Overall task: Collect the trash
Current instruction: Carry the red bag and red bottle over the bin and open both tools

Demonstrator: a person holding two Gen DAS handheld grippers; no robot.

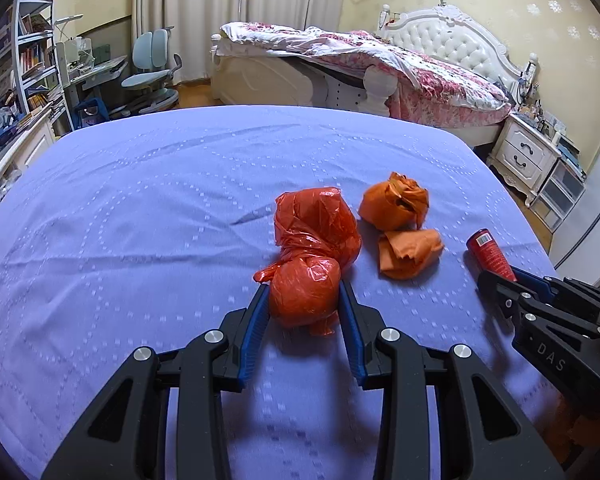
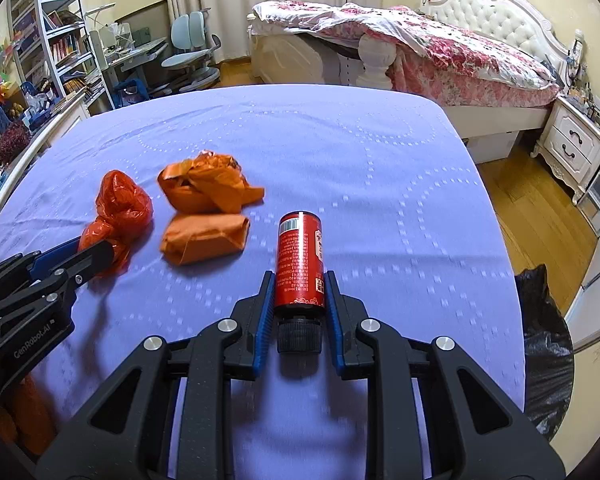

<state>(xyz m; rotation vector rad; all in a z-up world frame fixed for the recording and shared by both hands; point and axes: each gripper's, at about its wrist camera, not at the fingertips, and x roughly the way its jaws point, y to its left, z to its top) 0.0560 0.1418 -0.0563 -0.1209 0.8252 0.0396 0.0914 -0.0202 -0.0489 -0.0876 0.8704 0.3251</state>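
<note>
The left tool [image 1: 304, 300] was clamped on the red plastic bag [image 1: 312, 260] lying on the purple surface [image 1: 140, 200]. The right tool [image 2: 299, 292] gripped the red bottle [image 2: 300, 260], whose black cap sat hidden between the fingers, and a black trash bag [image 2: 544, 344] beside the surface was cut off by the frame's edge.

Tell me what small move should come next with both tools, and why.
Probably carry the right tool with its red bottle over to the black bin bag at the bed's right edge and drop it. Both tools are already shut on trash, the left tool on the red plastic bag, and that bag is nearest.
</note>
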